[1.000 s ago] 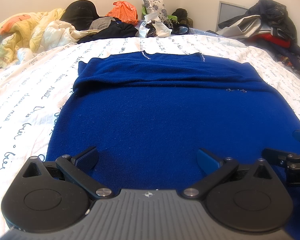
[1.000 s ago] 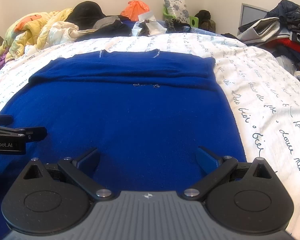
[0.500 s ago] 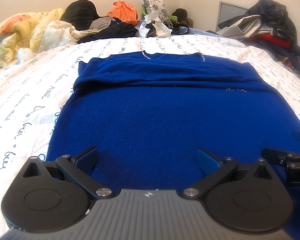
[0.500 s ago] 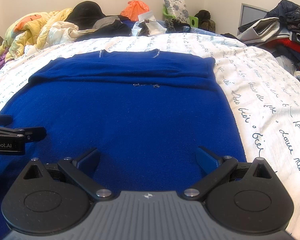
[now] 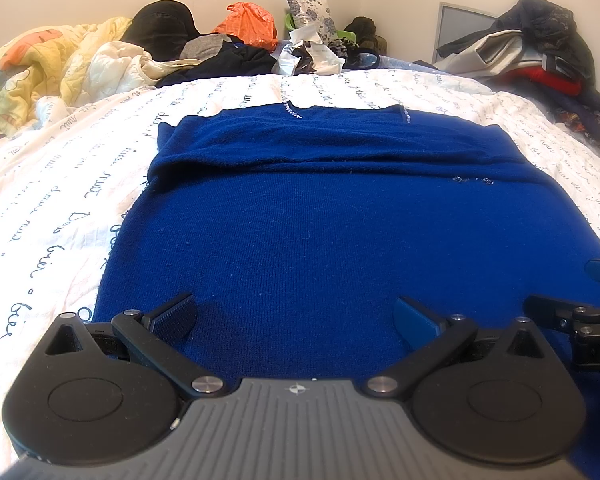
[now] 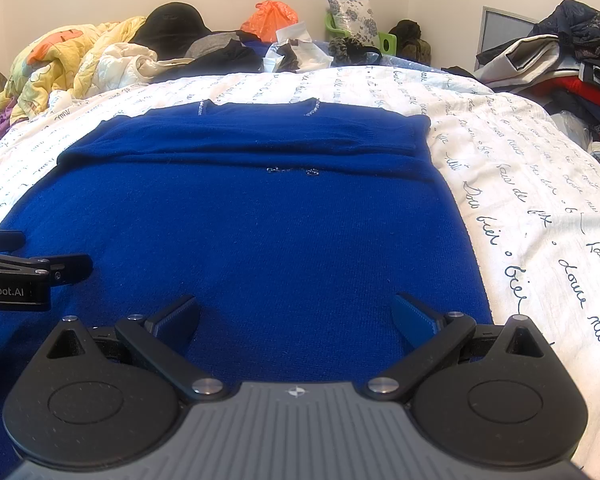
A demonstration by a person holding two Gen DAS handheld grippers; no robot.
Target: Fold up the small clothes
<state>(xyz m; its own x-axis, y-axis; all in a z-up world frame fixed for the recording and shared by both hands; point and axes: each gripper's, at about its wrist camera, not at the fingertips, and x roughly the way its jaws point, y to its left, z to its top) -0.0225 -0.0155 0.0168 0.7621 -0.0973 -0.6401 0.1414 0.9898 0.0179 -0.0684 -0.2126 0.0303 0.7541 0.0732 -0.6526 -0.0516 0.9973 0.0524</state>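
Left gripper (image 5: 294, 314), left wrist view: jaws spread wide, released, grasping nothing, hovering low over the near hem of a blue knit sweater (image 5: 340, 216). Sweater spread flat across the middle of the bed (image 5: 60, 200), sleeves folded across its far end, neckline toward the far edge. Right gripper (image 5: 572, 324) just beside, near the sweater's right side.

Right wrist view: right gripper (image 6: 296, 314) also spread wide and empty above the same hem, close to the bed's right edge.

Likely step: readying to pinch the hem. Next move probably calls for lowering both, closing on the hem, lifting it toward the neckline.
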